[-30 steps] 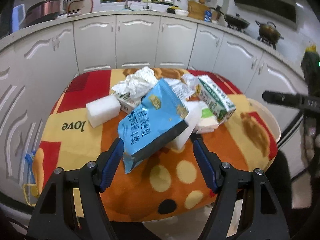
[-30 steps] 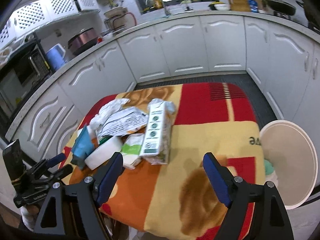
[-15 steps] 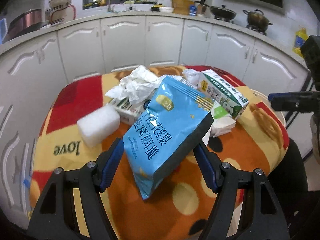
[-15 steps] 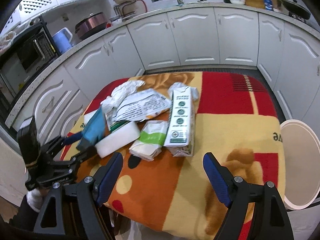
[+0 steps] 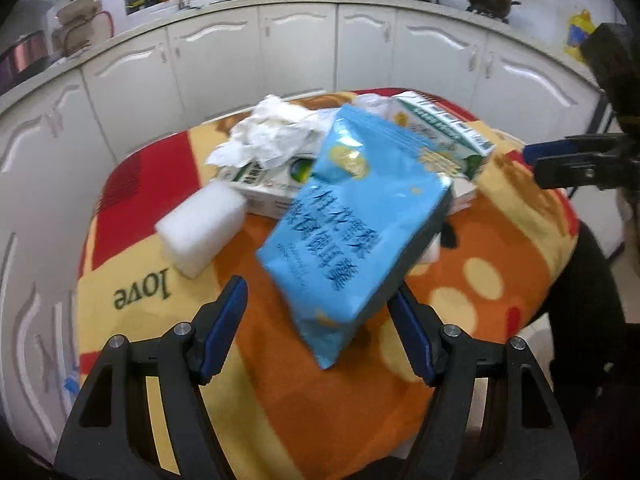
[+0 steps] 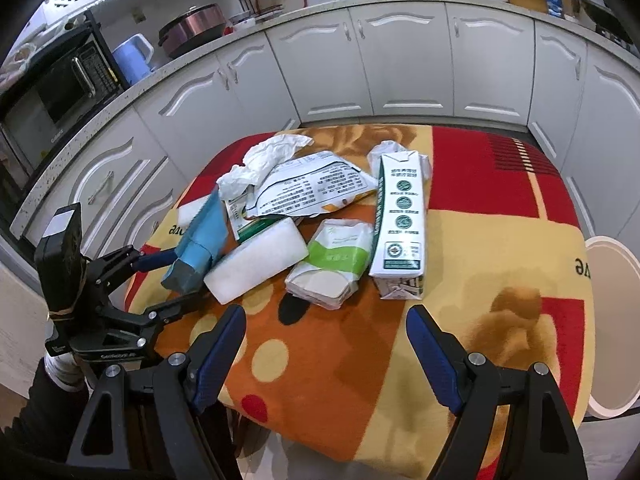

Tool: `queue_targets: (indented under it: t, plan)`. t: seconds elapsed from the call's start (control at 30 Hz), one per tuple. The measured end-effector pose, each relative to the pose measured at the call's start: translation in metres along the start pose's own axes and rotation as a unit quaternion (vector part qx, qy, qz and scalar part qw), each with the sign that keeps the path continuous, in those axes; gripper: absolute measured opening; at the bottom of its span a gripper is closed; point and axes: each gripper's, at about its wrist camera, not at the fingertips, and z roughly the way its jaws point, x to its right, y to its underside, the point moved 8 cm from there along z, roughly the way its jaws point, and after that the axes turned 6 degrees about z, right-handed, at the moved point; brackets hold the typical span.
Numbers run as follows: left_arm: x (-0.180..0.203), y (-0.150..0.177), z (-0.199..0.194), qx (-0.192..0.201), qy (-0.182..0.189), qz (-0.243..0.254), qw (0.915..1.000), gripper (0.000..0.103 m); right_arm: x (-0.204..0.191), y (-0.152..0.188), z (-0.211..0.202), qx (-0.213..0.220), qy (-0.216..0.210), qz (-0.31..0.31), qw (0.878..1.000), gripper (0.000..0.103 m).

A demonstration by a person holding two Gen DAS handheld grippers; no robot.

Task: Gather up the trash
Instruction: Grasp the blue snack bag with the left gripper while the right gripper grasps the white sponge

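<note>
Two grippers: the left gripper (image 5: 320,308) stands unclosed around the blue bag (image 5: 356,220); the right gripper (image 6: 326,332) gapes empty.

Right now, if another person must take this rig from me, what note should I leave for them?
Left claw: open, the blue bag stands between its fingers, not gripped.
Right claw: open, empty, above the table edge.
Trash: bag, carton, foam block, green pack and crumpled paper all lie on the table; the white bin stands beside it.
Done: nothing that shows.
Left: grip the bag, bin everything.
</note>
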Motion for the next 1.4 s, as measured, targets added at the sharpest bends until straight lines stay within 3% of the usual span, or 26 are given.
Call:
queue_targets:
  t: [0.1,0.13,0.17,0.33,0.6,0.8,0.87,0.93,0.97,1.2,1.4]
  plan:
    - [0.0,-0.003,0.006,-0.001,0.007,-0.019,0.9998,0.07,-0.006,0.002,0.007,-0.008,-0.012,0.007,1.0,0.08]
    - [0.002,-0.004,0.008,0.001,0.013,-0.023,0.9996,0.065,-0.009,0.004,0.01,-0.013,-0.019,0.01,1.0,0.08]
    - [0.003,-0.004,0.009,0.003,0.02,-0.027,0.9994,0.053,-0.012,0.005,0.012,-0.016,-0.025,0.011,1.0,0.08]
    - [-0.006,-0.002,0.004,0.012,0.04,-0.085,0.9955,0.045,-0.024,0.006,0.018,-0.02,-0.047,0.027,0.998,0.08]
    - [-0.03,0.006,-0.04,0.05,0.032,-0.162,0.9851,0.042,-0.054,0.003,0.046,-0.037,-0.102,0.052,0.993,0.08]
    - [-0.036,0.018,-0.053,0.057,0.025,-0.179,0.9819,0.042,-0.059,-0.006,0.082,-0.044,-0.124,0.123,0.984,0.079]
    - [-0.035,0.021,-0.055,0.056,0.025,-0.183,0.9812,0.042,-0.057,-0.007,0.093,-0.049,-0.125,0.144,0.98,0.068]
    - [-0.035,0.022,-0.055,0.057,0.023,-0.185,0.9809,0.042,-0.058,-0.003,0.104,-0.066,-0.137,0.152,0.977,0.044]
    - [-0.034,0.022,-0.056,0.057,0.018,-0.183,0.9813,0.042,-0.059,-0.001,0.105,-0.071,-0.143,0.152,0.975,0.041]
    - [-0.028,0.022,-0.052,0.056,0.02,-0.184,0.9812,0.041,-0.072,0.001,0.067,-0.04,-0.138,0.069,0.987,0.038]
    - [-0.02,0.016,-0.052,0.057,0.034,-0.189,0.9798,0.033,-0.07,0.003,0.032,-0.014,-0.122,0.014,0.992,0.038]
